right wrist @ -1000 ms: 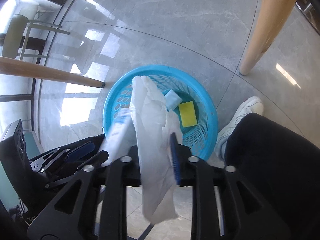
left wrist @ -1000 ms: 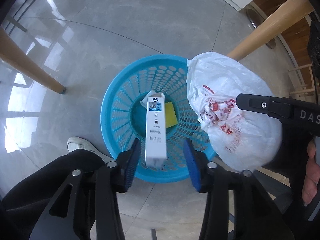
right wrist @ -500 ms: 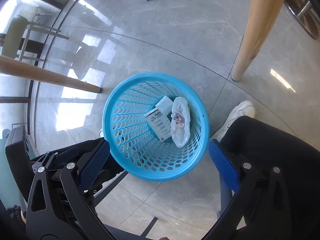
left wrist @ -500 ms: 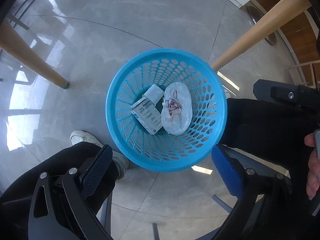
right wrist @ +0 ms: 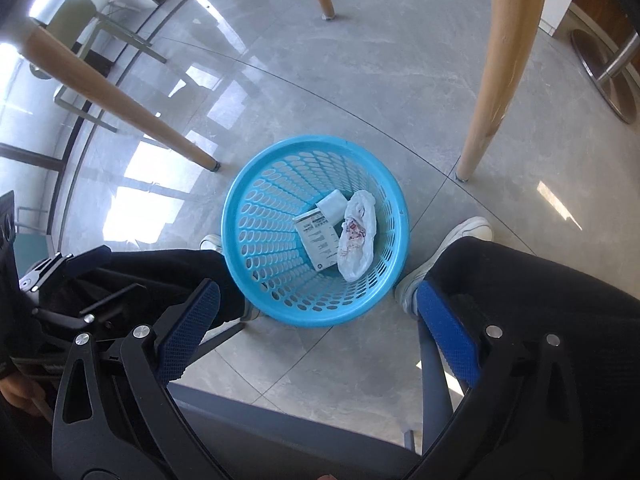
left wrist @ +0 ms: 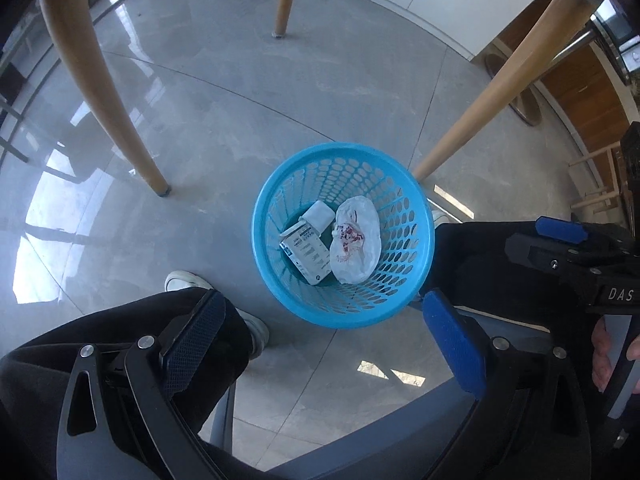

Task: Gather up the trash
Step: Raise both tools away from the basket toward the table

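Blue plastic basket (left wrist: 416, 200): a round bin with perforated walls is seen from above, standing on the grey tiled floor (left wrist: 240, 80); every other place is given from it.
White carton (left wrist: 306, 250): laid flat on the bottom of the basket, left of centre, its printed face turned up.
Small white box (left wrist: 318, 214): set inside the basket at the carton's far end, touching it.
Plastic bag (left wrist: 356, 246): a crumpled white bag with red print is found inside the basket, right of the carton and against it.
Left gripper (left wrist: 320, 334): held above the basket's near rim, its jaws spread wide after just opening; nothing is held between the blue pads.
Right gripper (right wrist: 320, 320): held above the basket's near side, jaws likewise just opened wide and empty.
Wooden legs (left wrist: 500, 76): pale furniture legs are planted on the floor beyond the basket and to its left and right.
Person: dark trouser legs (right wrist: 540, 300) and white shoes (right wrist: 444, 248) are placed either side of the basket.
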Demonstrator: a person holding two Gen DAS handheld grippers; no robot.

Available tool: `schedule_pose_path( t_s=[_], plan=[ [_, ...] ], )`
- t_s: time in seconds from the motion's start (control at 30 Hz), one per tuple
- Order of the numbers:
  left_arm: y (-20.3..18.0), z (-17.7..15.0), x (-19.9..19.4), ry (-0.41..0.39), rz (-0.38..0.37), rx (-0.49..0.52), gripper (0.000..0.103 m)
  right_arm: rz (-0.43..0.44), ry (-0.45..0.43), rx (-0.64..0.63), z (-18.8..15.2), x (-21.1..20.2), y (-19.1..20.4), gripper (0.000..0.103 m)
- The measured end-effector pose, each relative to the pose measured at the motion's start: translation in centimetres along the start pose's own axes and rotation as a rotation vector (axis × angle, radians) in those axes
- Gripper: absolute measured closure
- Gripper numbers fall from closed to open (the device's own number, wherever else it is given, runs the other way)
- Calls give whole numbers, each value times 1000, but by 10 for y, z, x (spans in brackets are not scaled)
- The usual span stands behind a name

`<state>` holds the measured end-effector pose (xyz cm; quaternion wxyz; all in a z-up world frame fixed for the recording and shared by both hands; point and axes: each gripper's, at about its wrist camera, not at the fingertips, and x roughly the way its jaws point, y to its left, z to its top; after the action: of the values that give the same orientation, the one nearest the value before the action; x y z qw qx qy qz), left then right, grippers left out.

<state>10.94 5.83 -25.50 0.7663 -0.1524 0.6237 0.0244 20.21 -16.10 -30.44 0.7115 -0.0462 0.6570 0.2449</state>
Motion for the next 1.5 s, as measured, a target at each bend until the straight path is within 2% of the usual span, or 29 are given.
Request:
schedule_pose_path(
  t_s=[0.3,0.6,0.77,0.97,1.27,1.5],
  plan=[
    [1,-24,-49,-86,-27,5,6,17,-63,-46,-34,-43,4,9],
    [1,-49,-102,-216,-20,25,6,44,-151,-81,-63,-94,11,9],
    [-4,-59,-131,-312,16,47,6,63,-211,-109,-76,-128,18,9],
    [-9,-64,-167,-406,6,72,6,93,-276,-143,-87,-171,26,9],
    [-21,-64,-214,-534,0,96,6,59,-412,-259,-108,-236,45,9],
    [-28,-50,-249,-618,17,94,6,96,-517,-280,-103,-282,52,9]
  ],
)
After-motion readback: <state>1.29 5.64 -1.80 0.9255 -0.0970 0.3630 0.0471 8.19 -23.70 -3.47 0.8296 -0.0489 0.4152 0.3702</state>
